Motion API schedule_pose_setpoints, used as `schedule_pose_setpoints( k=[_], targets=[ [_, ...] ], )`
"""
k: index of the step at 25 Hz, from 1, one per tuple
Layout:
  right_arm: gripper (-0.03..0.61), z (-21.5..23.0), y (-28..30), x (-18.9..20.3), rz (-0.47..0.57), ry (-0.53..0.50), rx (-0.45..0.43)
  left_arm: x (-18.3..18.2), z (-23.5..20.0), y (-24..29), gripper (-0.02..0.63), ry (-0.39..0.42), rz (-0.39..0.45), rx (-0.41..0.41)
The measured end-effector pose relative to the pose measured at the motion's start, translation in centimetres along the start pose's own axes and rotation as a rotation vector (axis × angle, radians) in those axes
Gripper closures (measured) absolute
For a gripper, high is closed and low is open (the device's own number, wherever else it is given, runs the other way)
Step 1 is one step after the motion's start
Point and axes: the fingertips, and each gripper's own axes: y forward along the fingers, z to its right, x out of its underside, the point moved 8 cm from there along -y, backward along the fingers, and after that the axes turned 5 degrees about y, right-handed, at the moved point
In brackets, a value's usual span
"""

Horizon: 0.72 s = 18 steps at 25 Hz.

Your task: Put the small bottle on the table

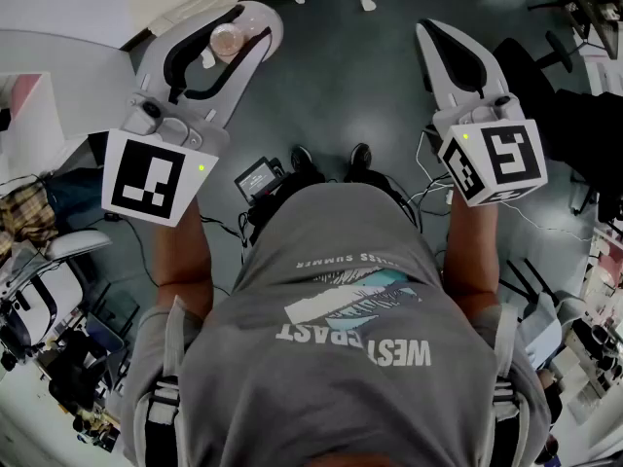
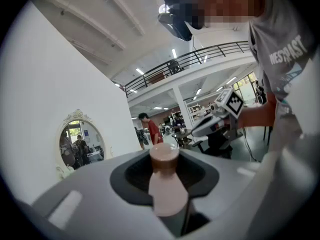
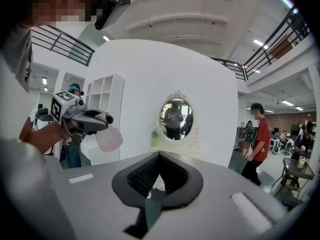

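Over grey floor point(image 1: 331, 76), left tool point(image 1: 237, 29) clamps the pale-pink, brown-topped small bottle point(image 2: 167, 194); right tool point(image 3: 159, 158) is closed, empty.

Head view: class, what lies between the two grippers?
In the head view, mostly bare floor separates the left gripper, holding the small bottle, from the right gripper. Lower down are the person's shoes and a black device.

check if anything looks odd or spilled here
Nothing stands out: the small pale pink bottle with a brown cap is gripped in the left tongs, nothing spilled; the right tongs are shut and empty.
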Motion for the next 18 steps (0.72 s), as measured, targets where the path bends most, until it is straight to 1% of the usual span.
schedule_pose_setpoints(
  k=[6,11,18],
  targets=[
    [0.578,0.3,1.0,0.0,-0.003,0.003,0.015,0.7,-0.9,0.8,0.489,-0.003,0.004,0.016],
    [0.578,-0.3,1.5,-0.4,0.005,-0.005,0.029,0.9,-1.6,0.5,0.489,-0.001,0.012,0.025],
    [0.578,2.0,2.7,-0.6,0.004,0.003,0.03,0.7,-2.4,2.6,0.489,-0.005,0.007,0.026]
  ],
)
